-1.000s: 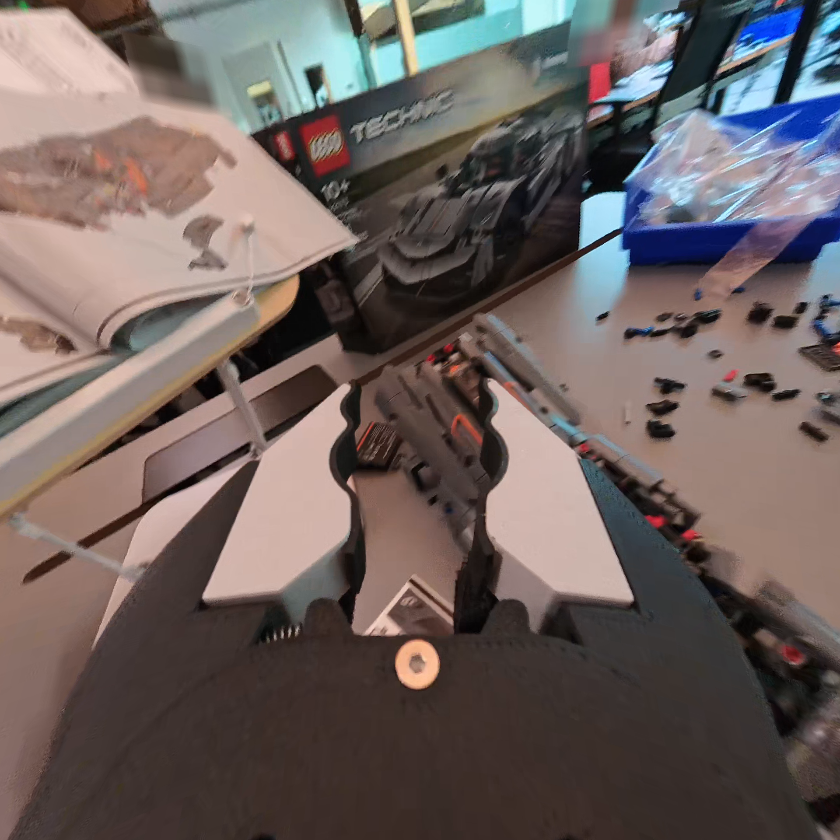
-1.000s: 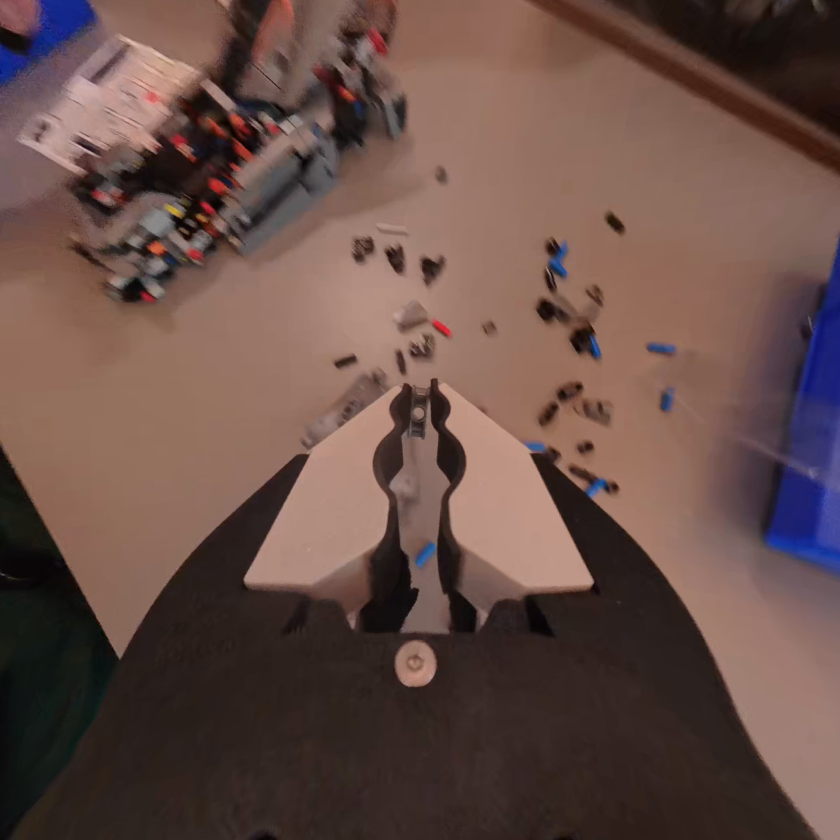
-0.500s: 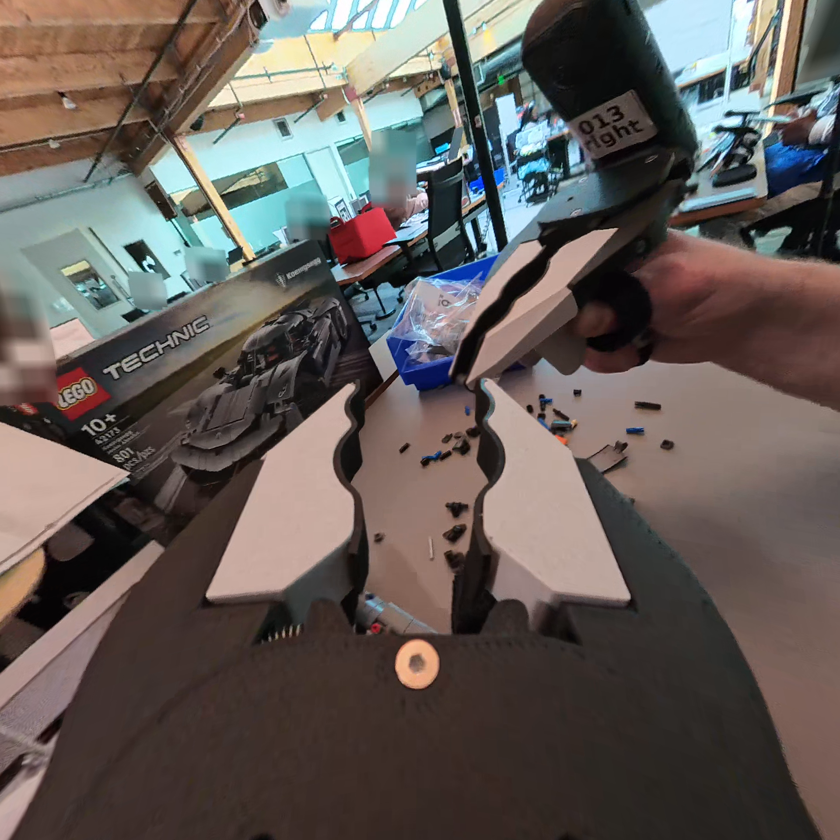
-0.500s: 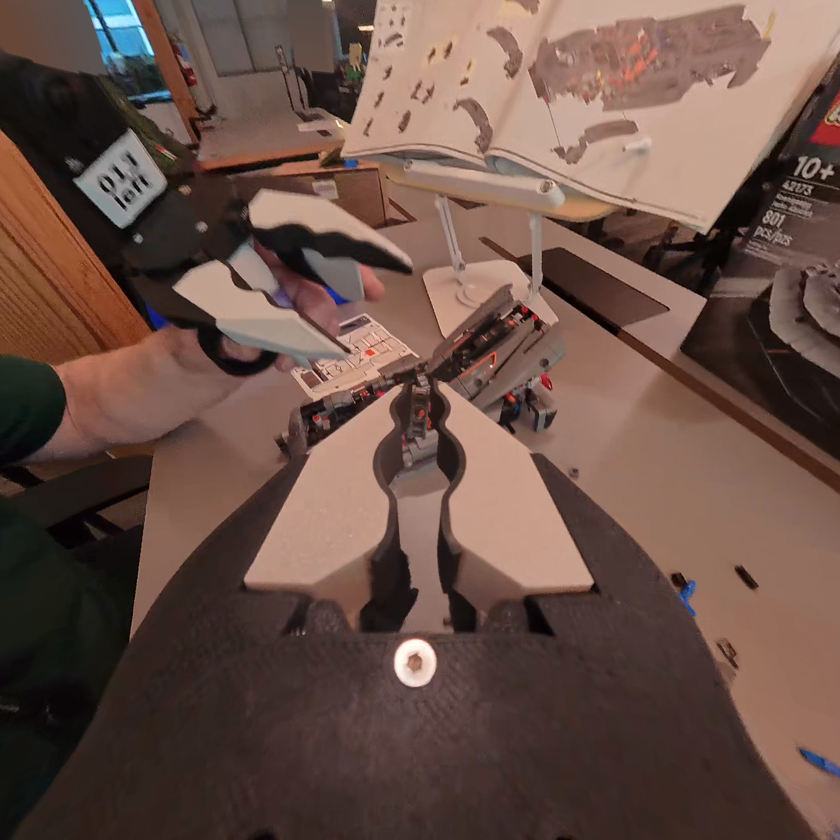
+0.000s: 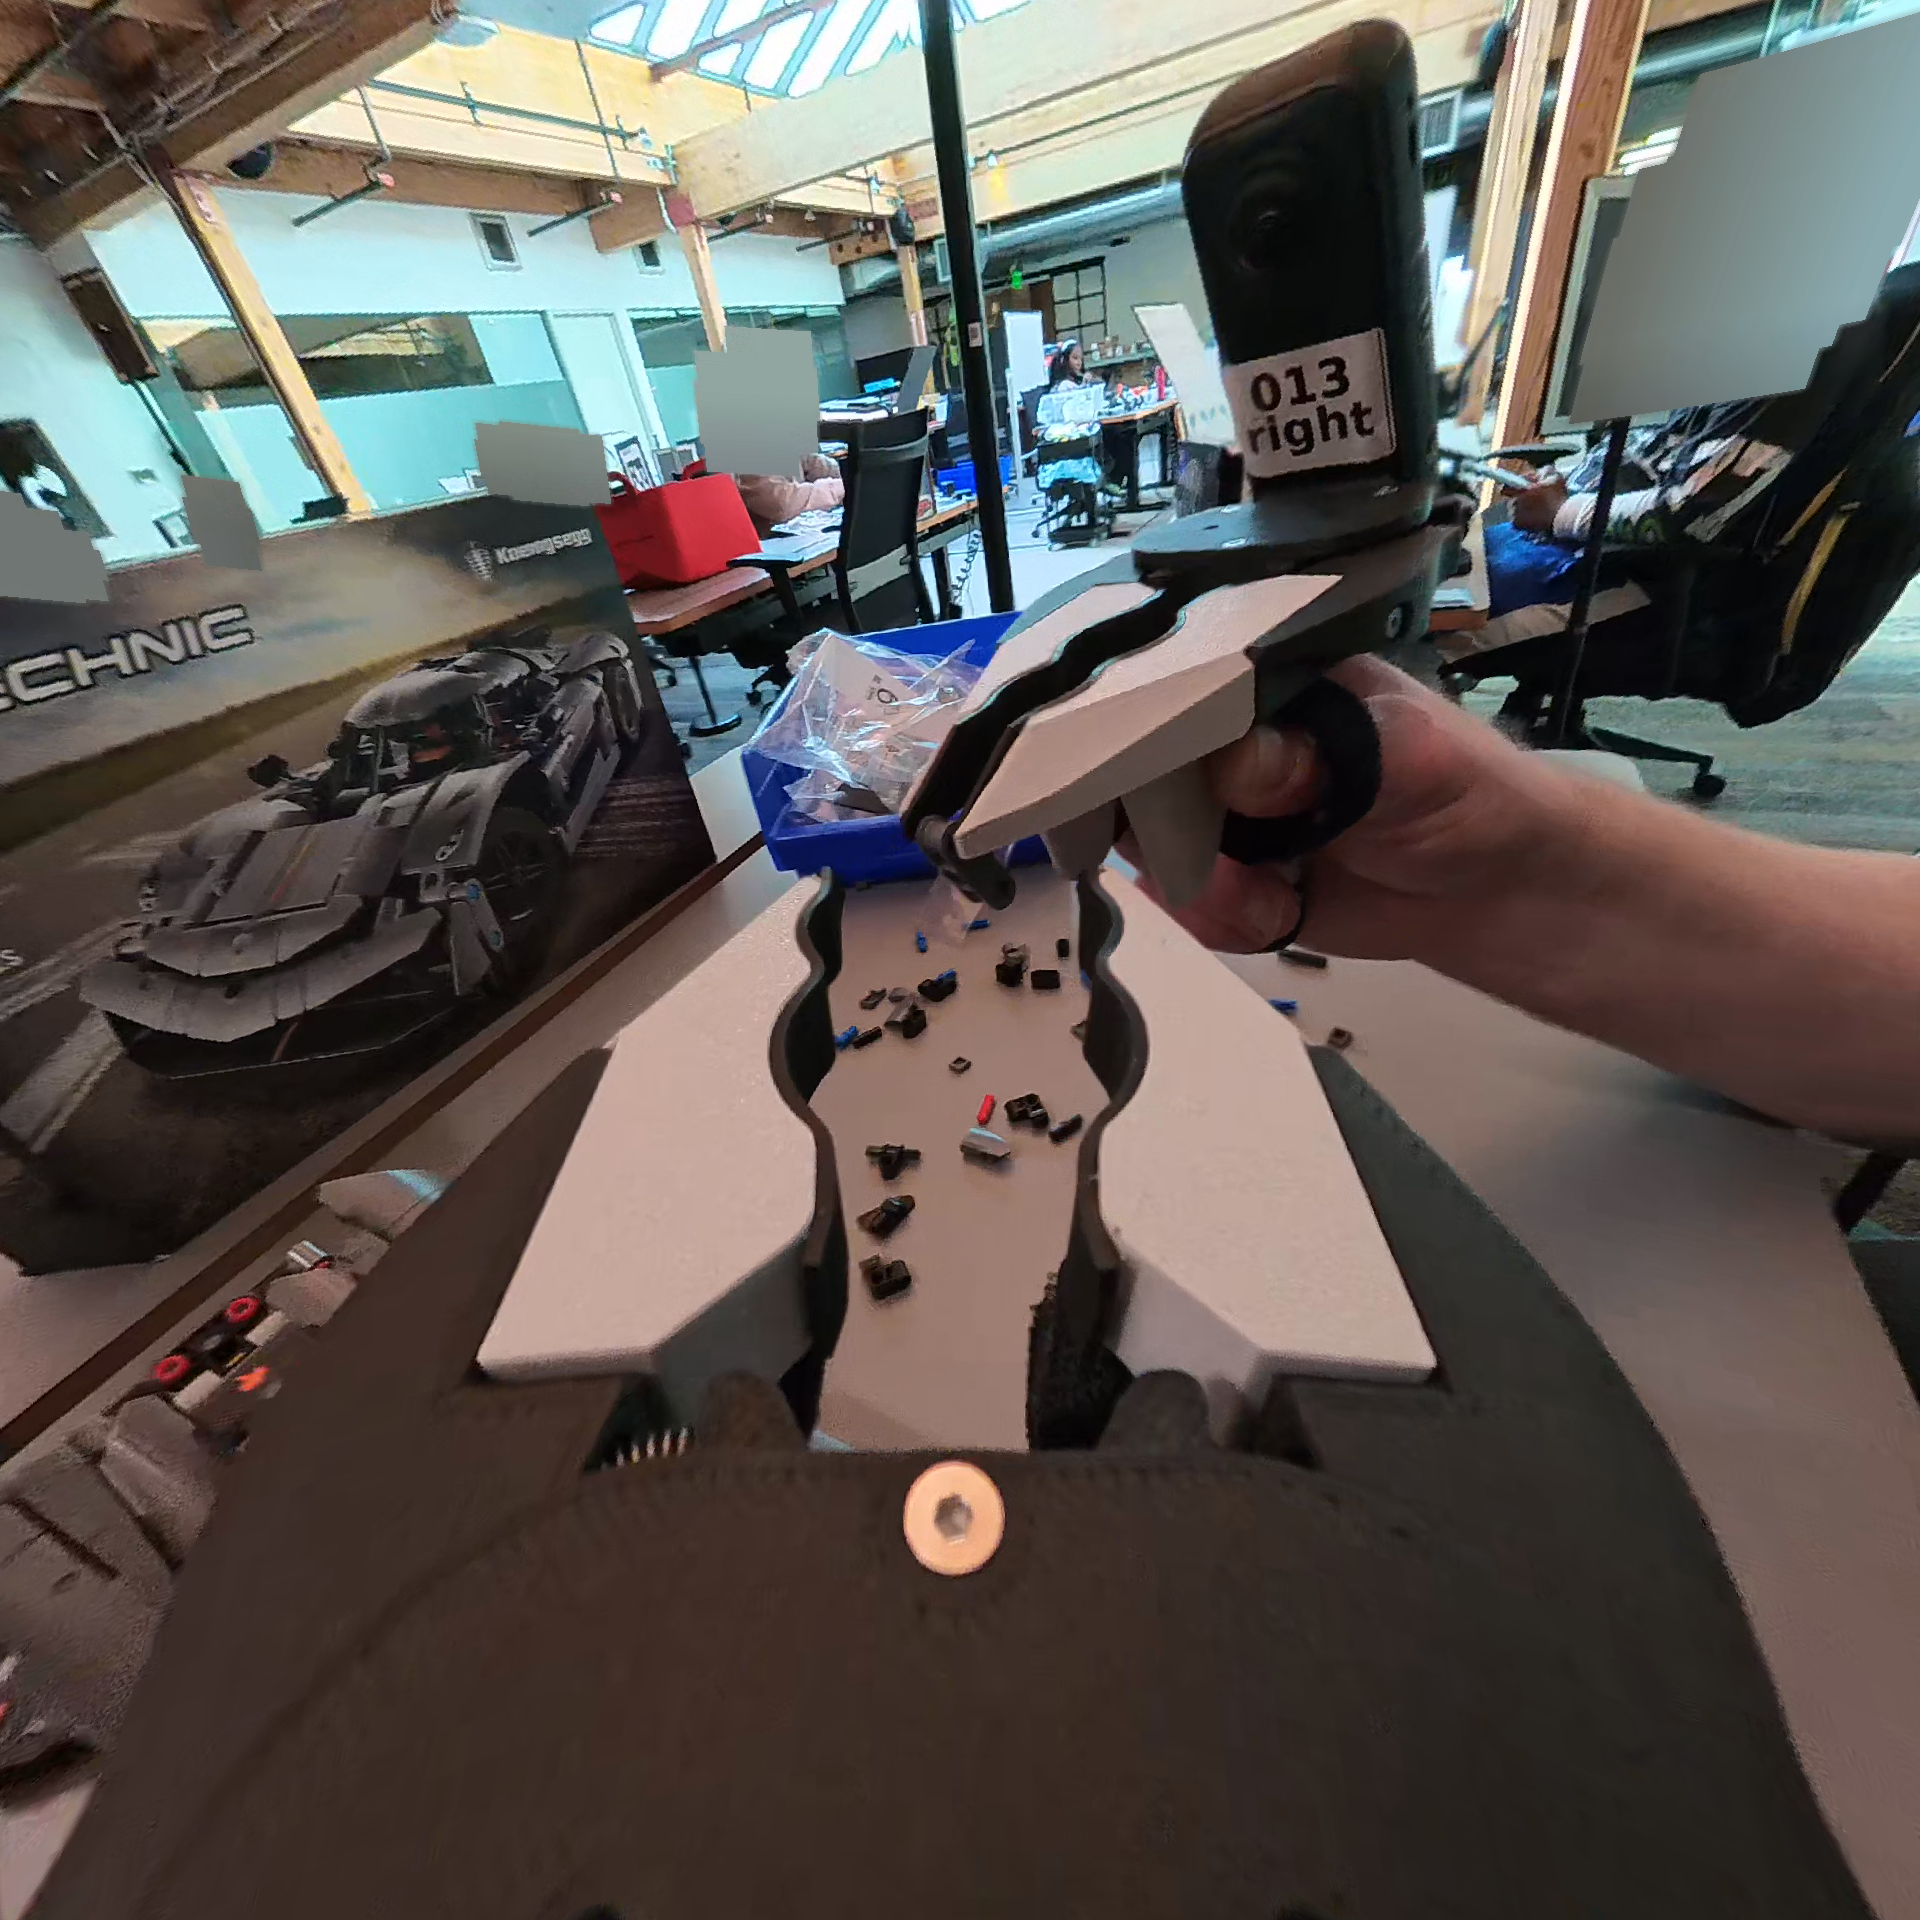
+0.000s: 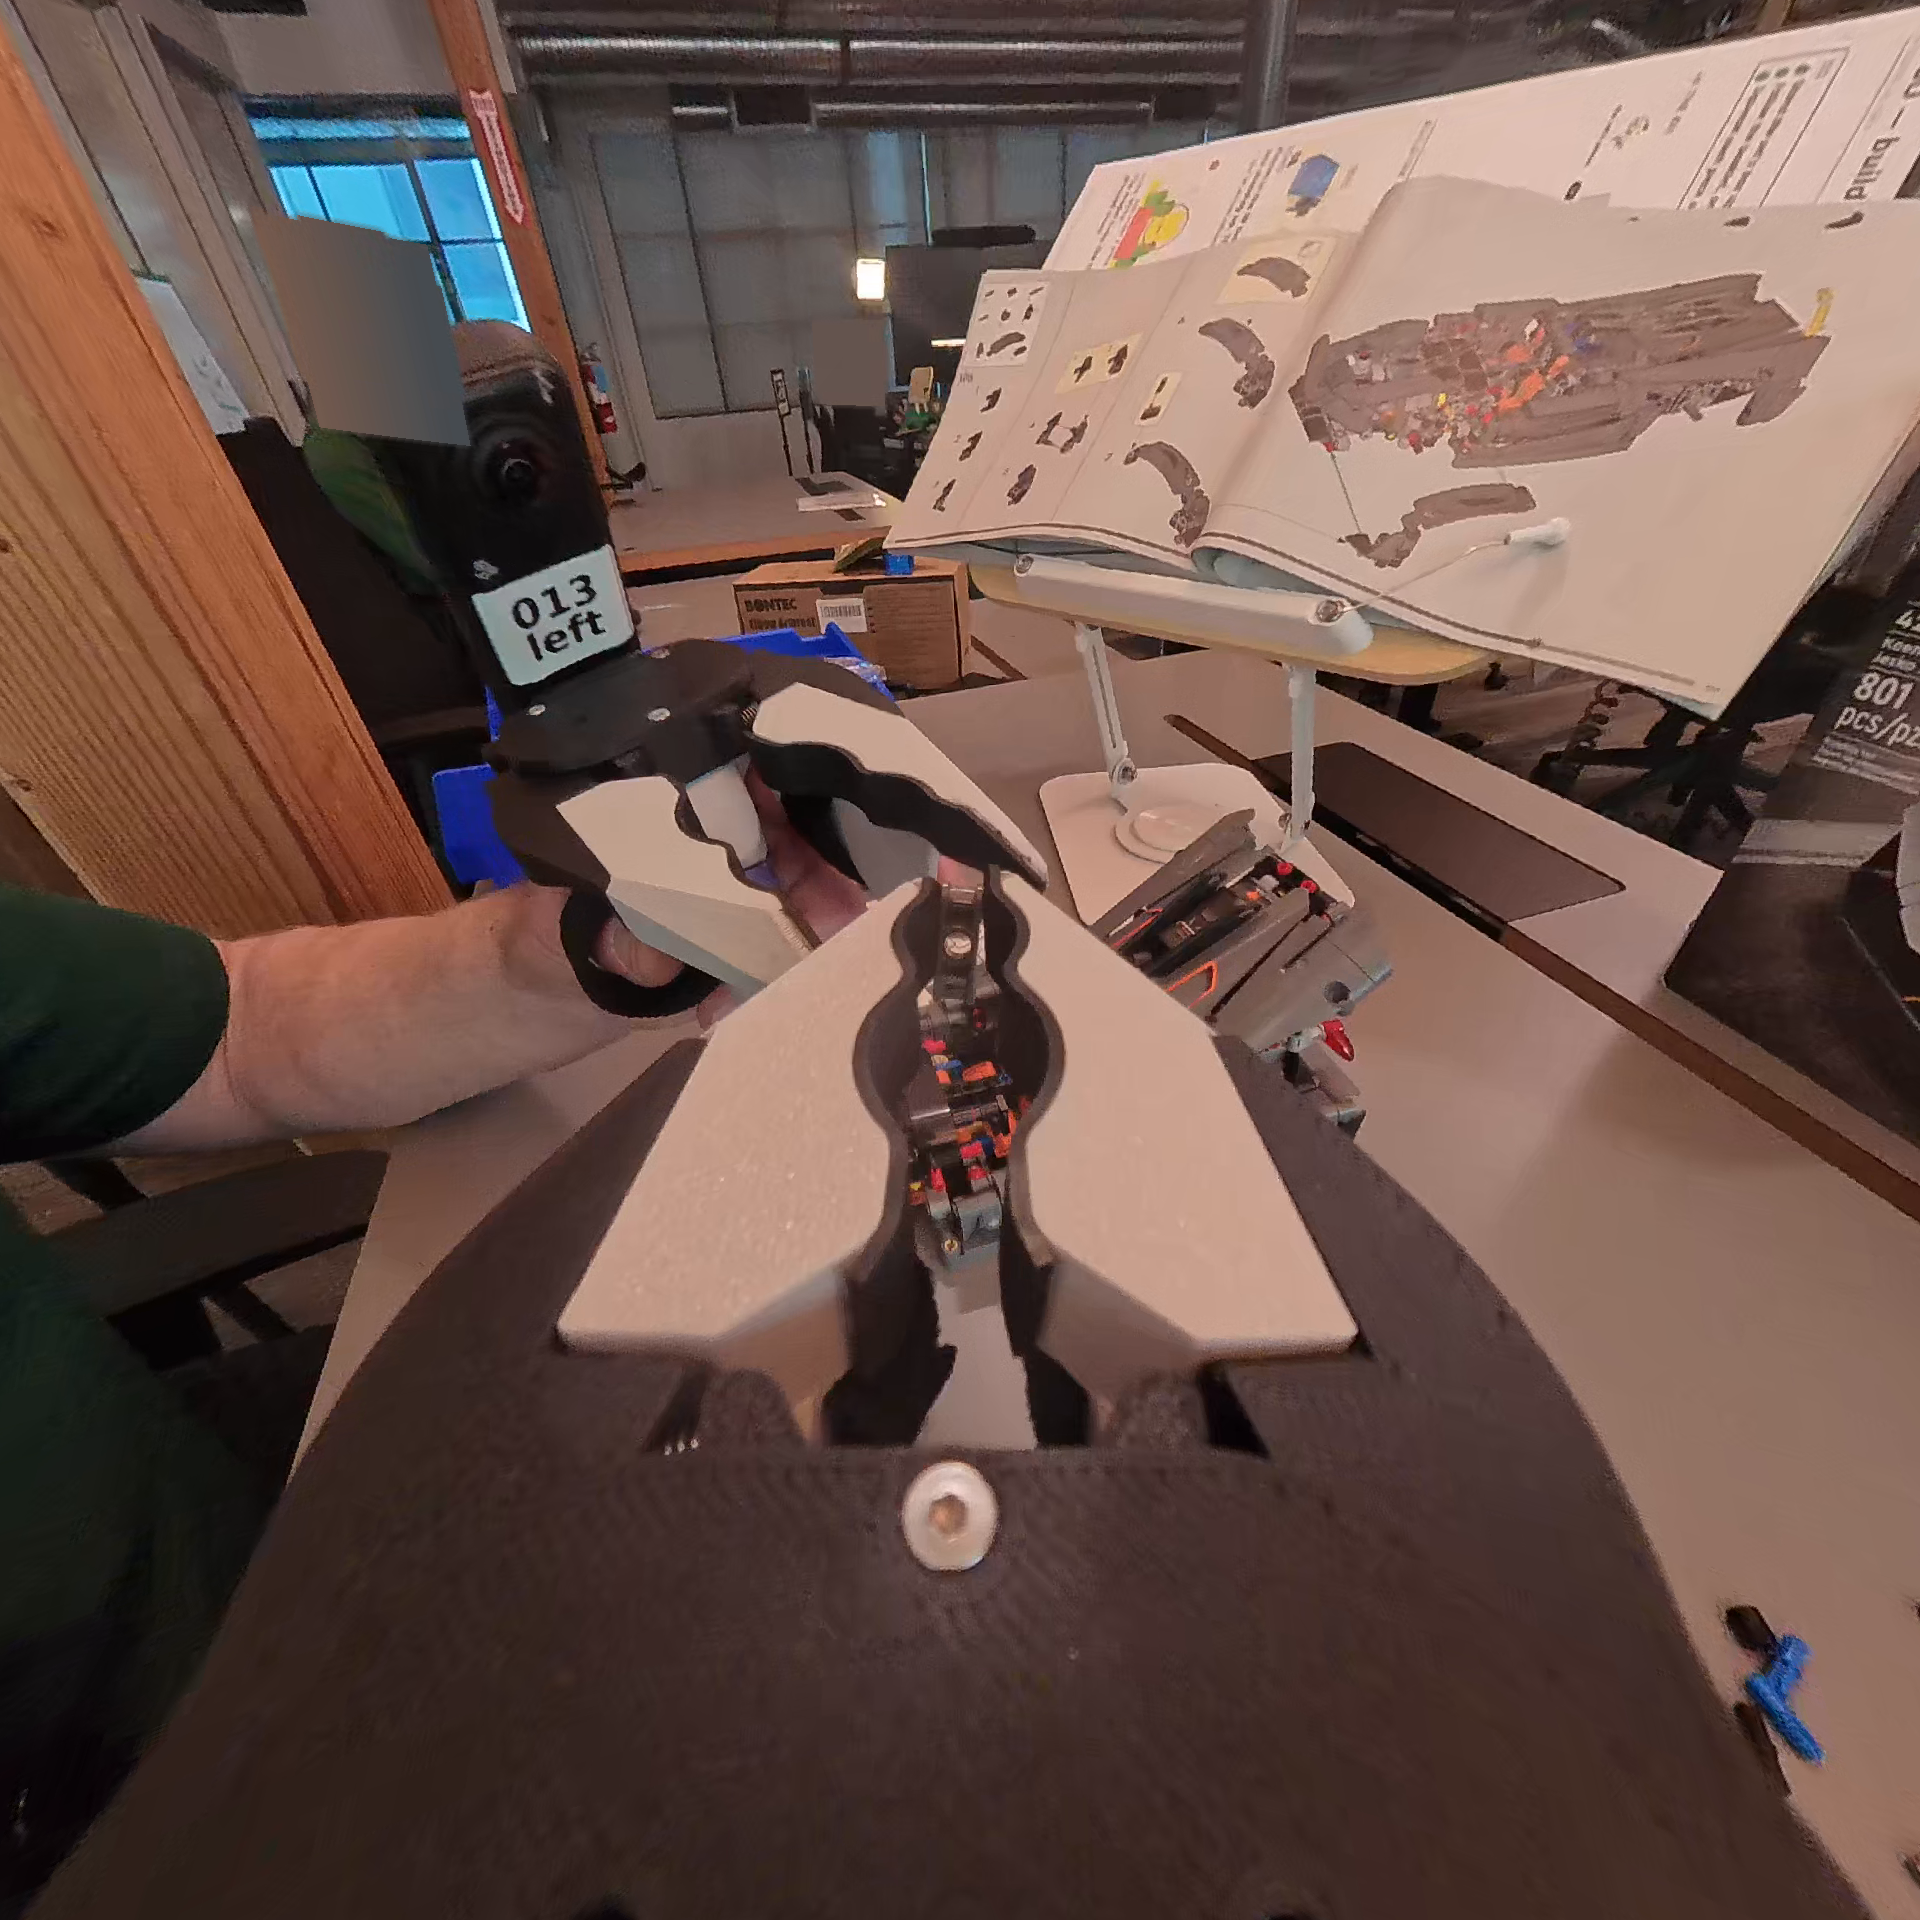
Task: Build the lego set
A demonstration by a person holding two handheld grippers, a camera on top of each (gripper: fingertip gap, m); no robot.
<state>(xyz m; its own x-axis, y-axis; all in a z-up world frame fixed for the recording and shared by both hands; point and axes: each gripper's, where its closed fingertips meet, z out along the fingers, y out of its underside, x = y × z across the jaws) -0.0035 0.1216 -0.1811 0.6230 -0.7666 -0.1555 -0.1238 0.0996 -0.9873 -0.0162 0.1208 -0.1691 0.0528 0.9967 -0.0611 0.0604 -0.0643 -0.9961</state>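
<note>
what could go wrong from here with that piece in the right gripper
1. The right gripper pinches the small dark lego piece only at its jaw tips, so it may slip or twist out.
2. If dropped, it could get lost among the similar loose pieces on the table.
3. The open left gripper is close and could bump it.

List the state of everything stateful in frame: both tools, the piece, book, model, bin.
left tool: open, empty
right tool: shut on a dark lego piece
dark lego piece: pinched at the tips, off the table
instruction book: open, propped on a stand
lego car model: partly built, on the table
blue bin: holds clear plastic bags
</note>
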